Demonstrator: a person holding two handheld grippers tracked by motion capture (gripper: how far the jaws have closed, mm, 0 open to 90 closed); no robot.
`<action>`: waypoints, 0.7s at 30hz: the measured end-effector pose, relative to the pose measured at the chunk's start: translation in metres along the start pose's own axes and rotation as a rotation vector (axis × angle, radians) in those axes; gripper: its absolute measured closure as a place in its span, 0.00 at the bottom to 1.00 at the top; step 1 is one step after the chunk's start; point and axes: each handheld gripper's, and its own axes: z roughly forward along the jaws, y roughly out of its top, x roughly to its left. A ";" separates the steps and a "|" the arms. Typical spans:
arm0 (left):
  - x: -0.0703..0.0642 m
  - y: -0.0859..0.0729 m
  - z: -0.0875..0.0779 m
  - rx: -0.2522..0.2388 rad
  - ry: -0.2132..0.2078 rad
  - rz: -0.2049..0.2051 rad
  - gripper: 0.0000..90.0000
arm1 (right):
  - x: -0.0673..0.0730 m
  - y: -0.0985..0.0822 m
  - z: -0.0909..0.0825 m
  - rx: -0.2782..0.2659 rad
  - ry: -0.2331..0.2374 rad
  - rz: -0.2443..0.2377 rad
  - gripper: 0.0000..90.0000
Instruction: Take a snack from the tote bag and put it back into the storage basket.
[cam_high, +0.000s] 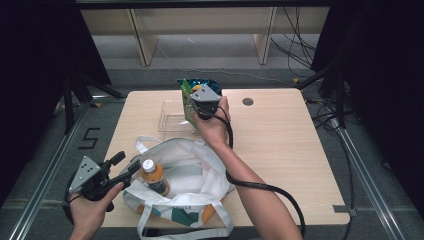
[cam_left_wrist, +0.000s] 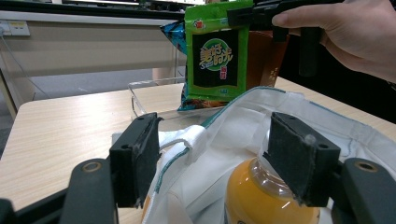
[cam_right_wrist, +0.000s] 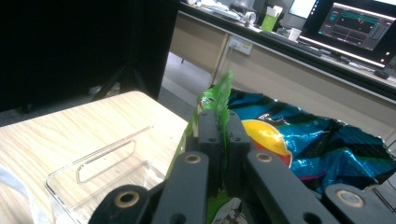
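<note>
Here we clamp the right hand-held gripper (cam_right_wrist: 223, 140) on the green snack packet (cam_left_wrist: 215, 56) by its top edge, over the clear tray (cam_high: 172, 116) on the desk (cam_high: 280, 145); left hand-held gripper (cam_left_wrist: 219, 158), jaws apart, waits by the tote bag (cam_high: 192, 170) w/ juice bottle (cam_high: 153, 176), prob. the packet's destination.

The right half of the tabletop (cam_high: 280, 145) lies bare out to its right edge, giving open passage. The white tote bag (cam_high: 192, 170) sprawls over the near left part and overhangs the near edge, an orange bottle (cam_high: 152, 176) standing in its mouth. Toward the far edge, left of centre, a clear tray (cam_high: 171, 116) and the upright snack packets (cam_high: 192, 90) block the way. A bare strip runs along the left edge.
</note>
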 end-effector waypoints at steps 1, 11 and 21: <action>0.000 0.000 0.000 0.003 0.002 0.000 0.37 | 0.000 -0.001 0.000 -0.001 -0.004 -0.005 0.99; 0.001 0.000 0.000 0.004 0.001 -0.001 0.37 | 0.001 -0.006 0.002 0.009 0.001 -0.023 0.99; 0.000 0.000 0.000 0.005 0.000 -0.001 0.37 | 0.001 -0.010 0.001 0.039 0.008 -0.025 0.96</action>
